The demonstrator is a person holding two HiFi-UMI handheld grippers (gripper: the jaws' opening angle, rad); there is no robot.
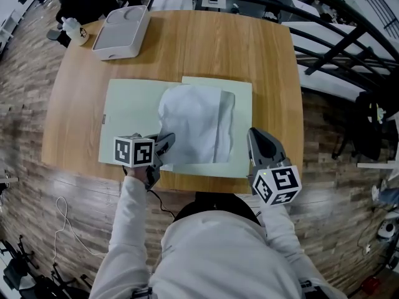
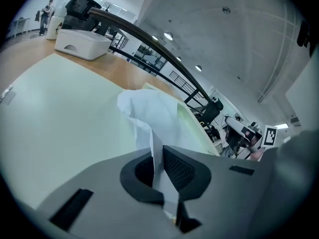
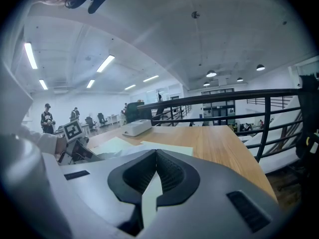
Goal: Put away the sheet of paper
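Note:
A white sheet of paper (image 1: pixel 193 120) lies humped up on an open pale green folder (image 1: pixel 128 114) spread over the wooden table (image 1: pixel 187 48). My left gripper (image 1: pixel 167 141) is at the folder's near left and is shut on the paper's near corner. In the left gripper view the paper (image 2: pixel 149 108) rises from between the jaws of that gripper (image 2: pixel 158 156) and billows over the folder (image 2: pixel 60 108). My right gripper (image 1: pixel 252 132) is at the folder's near right corner. In its own view the right gripper (image 3: pixel 155 156) is shut on a pale green strip of the folder (image 3: pixel 149 193).
A white box-shaped device (image 1: pixel 121 31) stands at the far left of the table, with a small white object (image 1: pixel 75 30) beside it. A black railing (image 1: pixel 324 36) runs past the table's right and far sides. The near table edge is just under both grippers.

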